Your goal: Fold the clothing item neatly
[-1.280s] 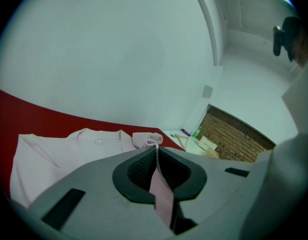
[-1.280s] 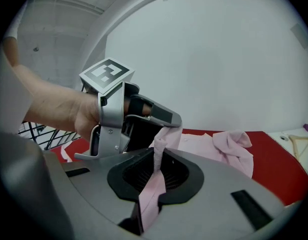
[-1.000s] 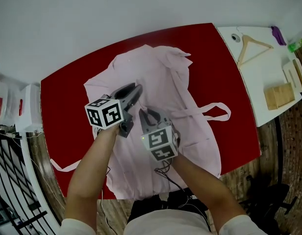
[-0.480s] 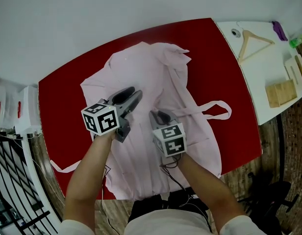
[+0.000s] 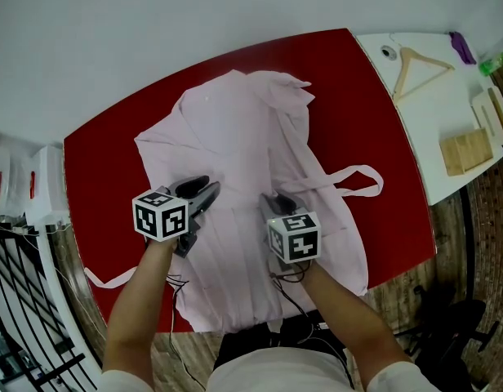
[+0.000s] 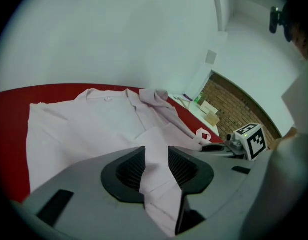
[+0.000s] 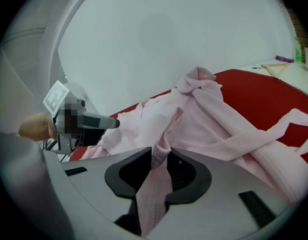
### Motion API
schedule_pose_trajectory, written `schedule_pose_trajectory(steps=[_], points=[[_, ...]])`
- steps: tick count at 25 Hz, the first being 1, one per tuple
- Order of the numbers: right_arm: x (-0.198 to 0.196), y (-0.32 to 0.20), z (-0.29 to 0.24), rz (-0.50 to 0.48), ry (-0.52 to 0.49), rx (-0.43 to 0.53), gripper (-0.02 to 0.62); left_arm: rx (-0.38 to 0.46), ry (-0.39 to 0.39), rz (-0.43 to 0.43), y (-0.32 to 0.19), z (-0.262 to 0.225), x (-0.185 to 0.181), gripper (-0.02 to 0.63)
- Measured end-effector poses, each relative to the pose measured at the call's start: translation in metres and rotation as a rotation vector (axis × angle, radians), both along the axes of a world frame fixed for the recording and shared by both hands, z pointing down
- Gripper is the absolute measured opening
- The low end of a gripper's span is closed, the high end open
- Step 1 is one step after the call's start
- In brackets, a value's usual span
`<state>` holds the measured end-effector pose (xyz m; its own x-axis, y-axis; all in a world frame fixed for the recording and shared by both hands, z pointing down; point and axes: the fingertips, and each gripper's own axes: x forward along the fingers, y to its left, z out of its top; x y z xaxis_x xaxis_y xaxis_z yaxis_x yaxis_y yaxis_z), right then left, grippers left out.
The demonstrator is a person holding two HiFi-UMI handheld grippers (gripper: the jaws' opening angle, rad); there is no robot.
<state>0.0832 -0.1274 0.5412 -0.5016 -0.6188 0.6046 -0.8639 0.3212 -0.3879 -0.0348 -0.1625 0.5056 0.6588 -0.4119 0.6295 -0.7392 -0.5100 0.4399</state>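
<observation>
Pink garment point(image 5: 243, 129) lies spread flat on the red table point(image 5: 96, 170), collar end away from the person. Both grippers sit mid-body, side by side, I'd guess to set a lengthwise crease. Left gripper point(image 6: 156, 166) has its jaws apart, a fold lying loose between them. Right gripper point(image 7: 159, 171) pinches a ridge of cloth, jaws opening, probably letting go.

Your red bench point(image 5: 96, 149) fills the middle of the frame. At upper right, a white bench point(image 5: 431, 129) carries a wooden hanger point(image 5: 418, 68), a purple object point(image 5: 462, 47) and a wooden box point(image 5: 466, 152). Black railing point(image 5: 15, 300) crosses the lower left.
</observation>
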Motion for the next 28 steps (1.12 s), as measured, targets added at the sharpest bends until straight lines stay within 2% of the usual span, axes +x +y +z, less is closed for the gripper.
schedule_pose_trajectory(steps=[4,11,14,16,18,22,28], points=[[0.014,0.005,0.0,0.028,0.019,-0.007,0.119,-0.052,-0.045,-0.053,0.008,0.019,-0.023,0.141],[0.044,-0.003,-0.02,0.061,0.032,0.039,0.123,-0.054,-0.058,-0.174,0.004,0.015,-0.073,0.141],[0.042,-0.023,-0.032,0.024,0.048,0.081,0.121,-0.061,-0.09,-0.218,0.001,0.018,-0.099,0.136],[0.033,-0.041,-0.036,-0.025,0.062,0.099,0.098,-0.066,-0.122,-0.239,-0.002,0.024,-0.115,0.119],[0.021,-0.06,-0.033,-0.083,0.103,0.101,0.071,-0.068,-0.161,-0.255,-0.006,0.029,-0.128,0.089],[0.004,-0.093,-0.022,-0.162,0.208,0.087,0.055,-0.072,-0.231,-0.255,-0.018,0.041,-0.144,0.036],[0.019,-0.107,0.02,-0.154,0.341,-0.004,0.051,-0.165,-0.207,-0.235,-0.011,0.064,-0.15,0.025]])
